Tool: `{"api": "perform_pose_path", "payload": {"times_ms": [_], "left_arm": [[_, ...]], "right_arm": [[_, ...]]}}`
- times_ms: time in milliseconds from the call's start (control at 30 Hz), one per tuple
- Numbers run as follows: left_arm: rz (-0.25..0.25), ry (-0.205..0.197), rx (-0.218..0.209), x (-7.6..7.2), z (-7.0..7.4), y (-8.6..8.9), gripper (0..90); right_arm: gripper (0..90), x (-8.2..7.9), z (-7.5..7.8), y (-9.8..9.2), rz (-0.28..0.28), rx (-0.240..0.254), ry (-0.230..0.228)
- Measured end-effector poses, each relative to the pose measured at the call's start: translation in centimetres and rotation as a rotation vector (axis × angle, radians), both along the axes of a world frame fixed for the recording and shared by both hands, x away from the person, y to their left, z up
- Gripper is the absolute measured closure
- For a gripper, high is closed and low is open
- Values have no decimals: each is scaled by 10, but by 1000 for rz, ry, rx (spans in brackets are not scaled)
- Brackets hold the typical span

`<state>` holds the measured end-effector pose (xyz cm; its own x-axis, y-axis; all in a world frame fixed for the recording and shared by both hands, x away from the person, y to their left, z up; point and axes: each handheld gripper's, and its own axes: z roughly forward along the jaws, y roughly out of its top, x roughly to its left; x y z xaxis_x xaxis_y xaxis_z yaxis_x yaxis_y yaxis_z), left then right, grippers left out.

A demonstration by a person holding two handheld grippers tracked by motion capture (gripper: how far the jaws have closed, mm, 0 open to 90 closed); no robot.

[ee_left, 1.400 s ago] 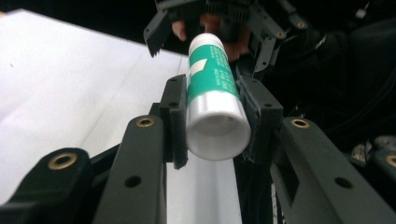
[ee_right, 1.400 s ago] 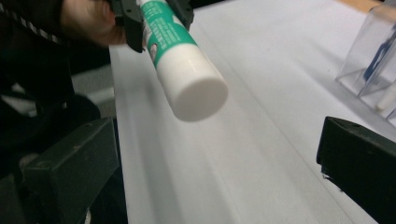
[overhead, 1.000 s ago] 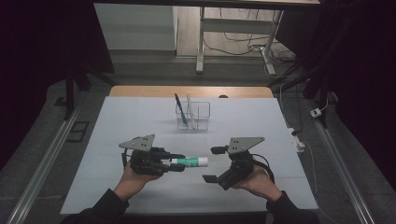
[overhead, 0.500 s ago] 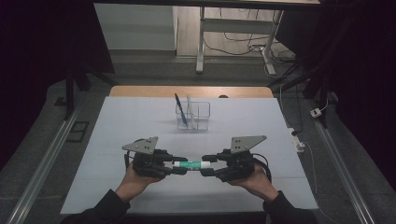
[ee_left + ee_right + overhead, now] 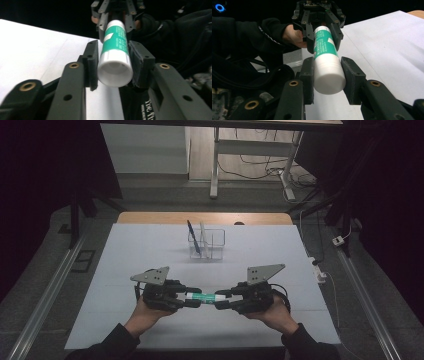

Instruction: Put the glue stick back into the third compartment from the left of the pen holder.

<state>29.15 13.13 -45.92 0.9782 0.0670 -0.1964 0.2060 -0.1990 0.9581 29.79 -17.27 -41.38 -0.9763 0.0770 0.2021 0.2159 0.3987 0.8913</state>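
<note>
A white glue stick with a green label hangs level above the white table sheet, spanning the gap between my two grippers. My left gripper has its end between the pads; its jaws have just been opening a little, and the pads still lie against the tube. My right gripper has just been closing on the white cap end, and both its pads touch it. In the left gripper view my left gripper faces the right one. The right gripper view has my right gripper facing the left.
A clear plastic organiser with a blue pen standing in it sits at the back middle of the sheet. The wooden table edge runs behind it. Cables and a white plug strip lie off the right side.
My right gripper, open and apart from the stick a second ago, has moved up to the stick's free end and closed on it. The left hand has stayed put.
</note>
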Motion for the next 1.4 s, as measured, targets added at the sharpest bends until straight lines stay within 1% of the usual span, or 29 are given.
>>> {"api": "perform_pose_path", "payload": {"times_ms": [67, 167, 200, 267, 400, 433, 500, 600, 700, 767, 900, 967, 1033, 1100, 1200, 1267, 1333, 1400], "left_arm": [[29, -15, 31, -1, 2, 0, 490], [94, -27, 81, -5, 5, 1, 355], [117, -29, 100, -5, 5, 2, 319], [166, -24, 141, -7, 6, 4, 244], [262, -9, 222, -12, 9, 11, 93], [288, -9, 238, -14, 10, 13, 81], [310, 1, 263, -18, 11, 18, 52], [345, 37, 266, -23, 11, 27, 29], [399, 40, 312, -31, 10, 35, 4], [428, 52, 338, -36, 9, 39, 0], [470, 90, 357, -45, 5, 48, 0], [481, 103, 364, -48, 5, 51, 0], [499, 110, 374, -52, 4, 54, 0], [517, 123, 388, -57, 3, 58, 0], [540, 137, 392, -64, 2, 64, 0], [564, 140, 403, -70, 1, 69, 0], [587, 145, 405, -75, -1, 74, 0], [607, 147, 401, -79, -2, 80, 0]], "right_arm": [[654, 0, 0, 0, -8, -14, -6], [654, 2, 1, -1, -31, -32, -16], [654, 3, 1, -2, -40, -48, -22], [654, 6, 1, -3, -76, -75, -26], [654, 11, 1, -6, -128, -116, -21], [654, 13, 2, -6, -139, -126, -25], [654, 16, 3, -8, -161, -134, -25], [654, 20, 5, -11, -193, -142, -29], [654, 25, 7, -14, -228, -153, -22], [653, 28, 8, -16, -250, -157, -16], [654, 35, 9, -17, -285, -175, -20], [654, 38, 10, -17, -300, -185, -22], [654, 41, 12, -17, -318, -197, -30], [654, 45, 14, -17, -333, -199, -31], [654, 51, 16, -17, -366, -216, -38], [654, 55, 16, -17, -381, -226, -40], [654, 60, 16, -16, -398, -245, -48], [653, 64, 15, -16, -417, -251, -46]]}}
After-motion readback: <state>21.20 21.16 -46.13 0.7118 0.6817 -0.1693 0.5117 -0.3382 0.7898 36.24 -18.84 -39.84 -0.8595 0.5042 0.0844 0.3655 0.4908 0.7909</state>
